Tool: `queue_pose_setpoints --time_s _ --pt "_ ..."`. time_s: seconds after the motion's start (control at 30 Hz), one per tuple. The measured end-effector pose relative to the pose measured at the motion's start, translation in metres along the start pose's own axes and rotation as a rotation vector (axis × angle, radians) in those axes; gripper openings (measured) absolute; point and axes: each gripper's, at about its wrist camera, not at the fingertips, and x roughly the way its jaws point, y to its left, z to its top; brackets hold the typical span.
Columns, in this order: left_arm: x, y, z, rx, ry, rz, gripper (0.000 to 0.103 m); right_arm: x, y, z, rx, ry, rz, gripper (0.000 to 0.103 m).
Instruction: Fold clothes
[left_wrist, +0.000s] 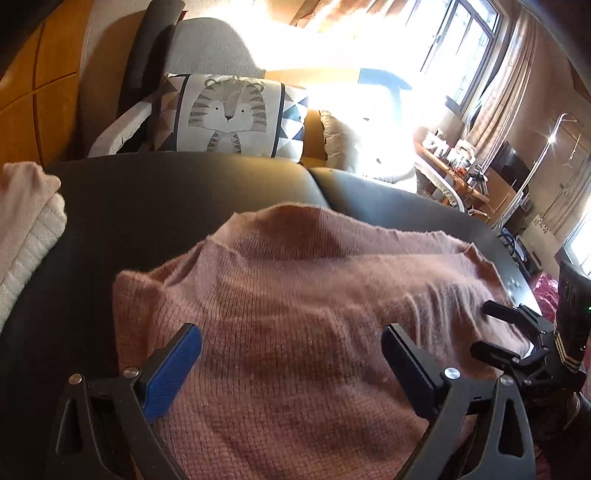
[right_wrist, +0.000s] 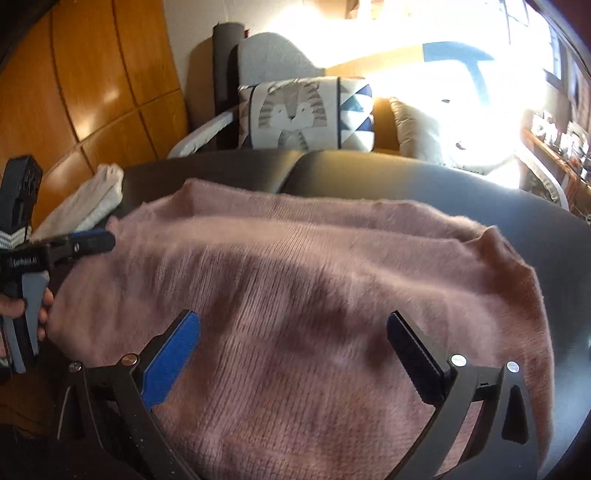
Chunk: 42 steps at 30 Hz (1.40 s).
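A fuzzy pink knit sweater (left_wrist: 295, 314) lies folded on a dark leather seat (left_wrist: 166, 192); the right wrist view shows the same pink sweater (right_wrist: 314, 277) across its middle. My left gripper (left_wrist: 291, 343) hovers open over the sweater's near part with nothing between its fingers. It also shows at the left edge of the right wrist view as the left gripper (right_wrist: 92, 240), held by a hand (right_wrist: 22, 306). My right gripper (right_wrist: 293, 332) is open above the sweater's near edge, and in the left wrist view the right gripper (left_wrist: 506, 332) sits at the sweater's right side.
A folded white knit garment (left_wrist: 26, 229) rests on the seat's left; the right wrist view shows this white garment (right_wrist: 85, 203). Behind the seat stand a tiger-print cushion (left_wrist: 229, 114), a pale cushion (left_wrist: 351, 144) and a grey chair back (left_wrist: 210, 48). Wooden panelling (right_wrist: 85, 85) is at left.
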Motion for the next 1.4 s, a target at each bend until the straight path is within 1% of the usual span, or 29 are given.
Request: queue_pose_setpoints --time_s 0.07,0.2,0.23,0.27,0.3,0.33,0.47,0.6,0.67,0.87,0.9,0.93,1.0,1.1,1.2,1.23,1.33,1.4 --pt "0.009 0.002 0.002 0.004 0.006 0.012 0.1 0.006 -0.013 0.015 0.014 -0.003 -0.057 0.103" --pt "0.028 0.006 0.005 0.012 0.018 0.037 0.1 0.038 -0.052 0.016 0.047 0.082 -0.156 0.103" --pt "0.033 0.008 0.006 0.014 0.021 0.044 0.1 0.045 -0.063 0.011 0.071 0.106 -0.152 0.103" --pt "0.037 0.009 0.007 0.016 0.024 0.05 0.1 0.05 -0.075 0.004 0.115 0.117 -0.118 0.103" --pt "0.042 0.01 0.008 0.018 0.027 0.056 0.1 0.051 -0.085 0.0 0.154 0.106 -0.091 0.103" --pt "0.047 0.011 0.009 0.02 0.03 0.062 0.1 0.05 -0.089 -0.001 0.164 0.099 -0.094 0.103" --pt "0.046 -0.003 0.018 0.021 0.033 0.04 0.1 0.055 -0.078 -0.002 0.111 0.106 -0.146 0.103" --pt "0.045 -0.018 0.027 0.022 0.035 0.017 0.1 0.054 -0.078 -0.006 0.128 0.088 -0.136 0.103" --pt "0.044 -0.025 0.031 0.022 0.036 0.005 0.1 0.054 -0.076 -0.007 0.127 0.079 -0.146 0.103" --pt "0.088 -0.047 0.032 0.101 0.112 0.008 0.1 0.053 -0.072 -0.01 0.121 0.057 -0.166 0.103" --pt "0.095 -0.05 0.032 0.115 0.124 0.008 0.103 0.053 -0.072 -0.011 0.122 0.055 -0.167 0.103" --pt "0.095 -0.051 0.034 0.118 0.115 0.007 0.103 0.052 -0.071 -0.011 0.123 0.051 -0.169 0.103" --pt "0.096 -0.056 0.04 0.123 0.142 0.033 0.103 0.052 -0.071 -0.012 0.124 0.048 -0.172 0.103" --pt "0.084 -0.072 0.047 0.126 0.104 -0.025 0.103 0.052 -0.07 -0.012 0.125 0.044 -0.175 0.103" --pt "0.078 -0.098 0.047 0.18 0.087 -0.105 0.103 0.052 -0.07 -0.012 0.125 0.042 -0.175 0.103" --pt "0.083 -0.105 0.044 0.204 0.102 -0.117 0.103 0.052 -0.07 -0.012 0.125 0.041 -0.175 0.103" --pt "0.103 -0.11 0.028 0.258 0.129 -0.081 0.103 0.052 -0.07 -0.012 0.126 0.04 -0.175 0.103" --pt "0.102 -0.11 0.03 0.255 0.141 -0.079 0.103 0.052 -0.07 -0.012 0.125 0.04 -0.177 0.103"
